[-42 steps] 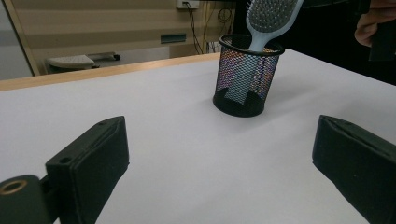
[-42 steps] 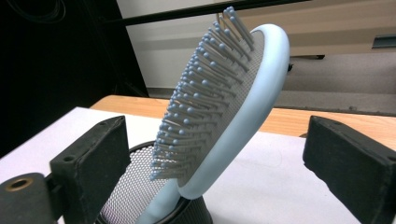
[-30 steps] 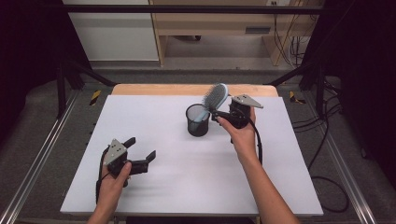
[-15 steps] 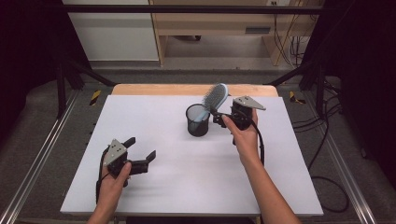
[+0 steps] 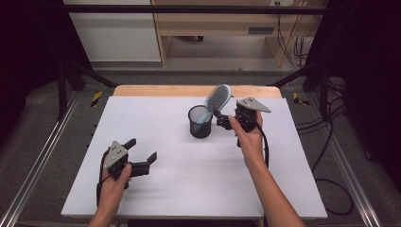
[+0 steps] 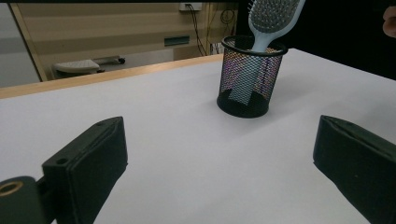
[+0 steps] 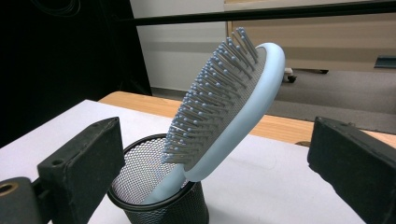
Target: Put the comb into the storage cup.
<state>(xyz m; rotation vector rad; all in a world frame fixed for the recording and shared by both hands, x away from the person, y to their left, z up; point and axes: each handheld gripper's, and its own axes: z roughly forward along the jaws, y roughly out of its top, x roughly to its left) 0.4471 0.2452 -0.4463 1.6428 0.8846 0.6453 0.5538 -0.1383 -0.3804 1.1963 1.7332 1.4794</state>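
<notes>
The right tool (image 5: 223,121) sits just beside the mesh cup (image 5: 200,122), on its right, with its jaws spread wide and nothing between them. In the right gripper view the jaws stand well apart on either side of the hairbrush (image 7: 229,112), not touching it. The hairbrush stands handle-down in the mesh cup, its light blue head leaning out over the rim toward the right tool, bristles facing left in that view. The left tool (image 5: 140,155) rests well apart from the mesh cup, toward the near left, jaws released and empty, pointing toward the cup. The mesh cup stands upright on the white worktop (image 5: 165,184), toward its far side. Behind the cup, a wooden strip (image 5: 156,91) edges the worktop. Beyond that lie a grey floor, a pale cabinet (image 5: 113,33), wooden furniture and loose cables (image 5: 288,38).
</notes>
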